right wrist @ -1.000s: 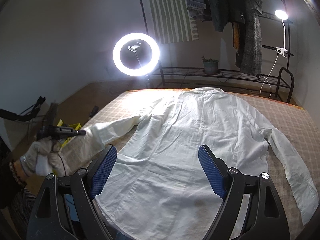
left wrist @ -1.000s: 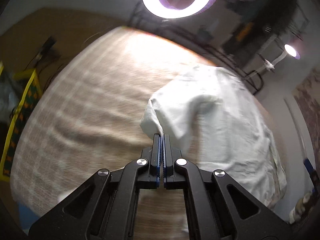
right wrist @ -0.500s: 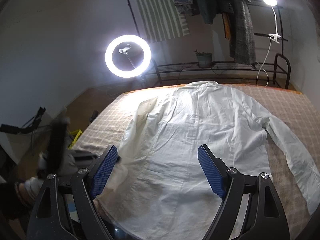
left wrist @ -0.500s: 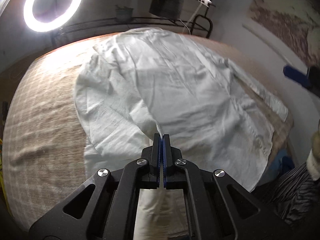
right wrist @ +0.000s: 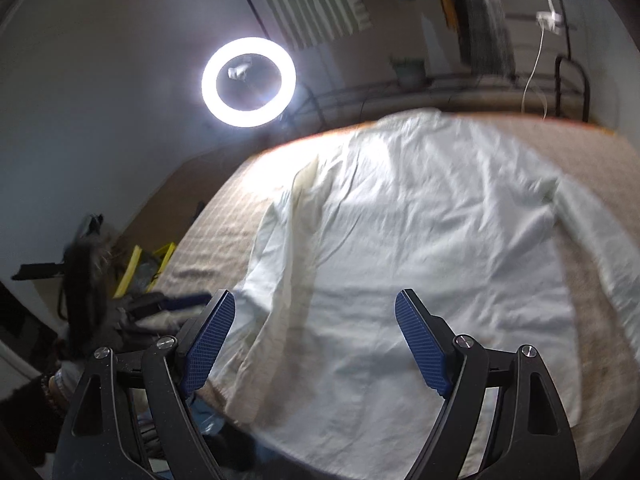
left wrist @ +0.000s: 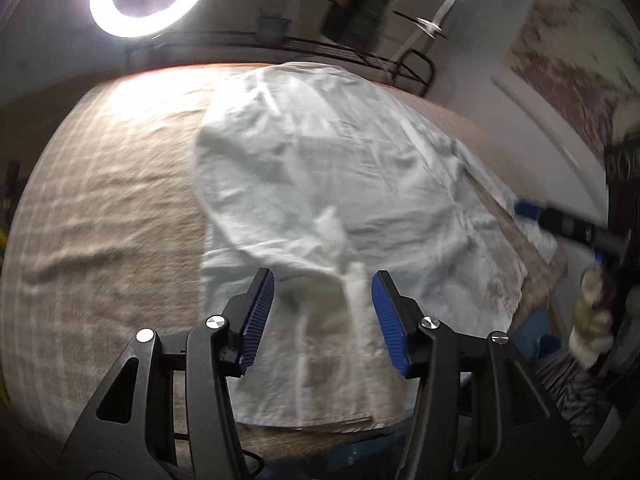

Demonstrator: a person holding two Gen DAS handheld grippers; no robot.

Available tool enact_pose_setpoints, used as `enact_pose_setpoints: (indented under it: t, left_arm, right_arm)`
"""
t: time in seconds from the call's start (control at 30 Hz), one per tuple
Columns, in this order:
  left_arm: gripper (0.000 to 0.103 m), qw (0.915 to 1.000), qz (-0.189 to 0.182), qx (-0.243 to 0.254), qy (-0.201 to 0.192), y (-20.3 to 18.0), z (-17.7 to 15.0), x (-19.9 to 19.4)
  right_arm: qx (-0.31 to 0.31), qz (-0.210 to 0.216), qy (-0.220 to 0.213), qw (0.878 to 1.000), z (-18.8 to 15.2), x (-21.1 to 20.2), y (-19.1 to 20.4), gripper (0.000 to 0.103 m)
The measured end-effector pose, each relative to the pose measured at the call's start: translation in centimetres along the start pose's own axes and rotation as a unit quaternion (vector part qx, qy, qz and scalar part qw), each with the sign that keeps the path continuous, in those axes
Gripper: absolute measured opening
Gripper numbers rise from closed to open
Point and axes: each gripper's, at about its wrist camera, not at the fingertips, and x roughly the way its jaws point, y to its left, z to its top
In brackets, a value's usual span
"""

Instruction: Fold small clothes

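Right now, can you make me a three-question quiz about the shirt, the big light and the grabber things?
1. Where does the white shirt lie?
A. on the checked cover
B. on a hanger
C. on the floor

2. What shape is the bright lamp?
A. square
B. ring
C. star

3. How is the left hand-held gripper?
A. clamped on a sock
B. opening, gripping nothing
C. hidden

Answers: 1 A, the shirt is spread flat on the cover. 2 B, it glows as a circle with a dark middle. 3 B, its blue pads stand apart, pressing no cloth.
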Motion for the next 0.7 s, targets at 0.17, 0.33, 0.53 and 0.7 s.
enact_pose_setpoints:
  t: [0.17,0.33,0.53,0.7]
  left_arm:
    - [0.052,0.9948,-0.006,-0.094,0.039,4.4,0.4,3.0]
    - [0.052,0.9842,-0.033,-0.161,0.067,6.4,1.6,6.7]
    - [0.002,0.9803,-0.028,-0.179,0.077,6.9,2.5,8.9]
    - [0.000,0.9874,-0.006,-0.151,0.046,5.8,3.2,7.1]
  right_arm:
    - [0.006,0.041,0.068,0.997,-2.1,3.7,1.8,0.082]
    - [-0.014,0.048,0.131,0.990,-4.2,7.2,4.0,0.082]
    - [-0.011,0.041,0.187,0.982,-5.6,10.3,4.1,0.058]
    - [0.028,0.075,0.227,0.971,-6.4,11.9,3.0,0.008]
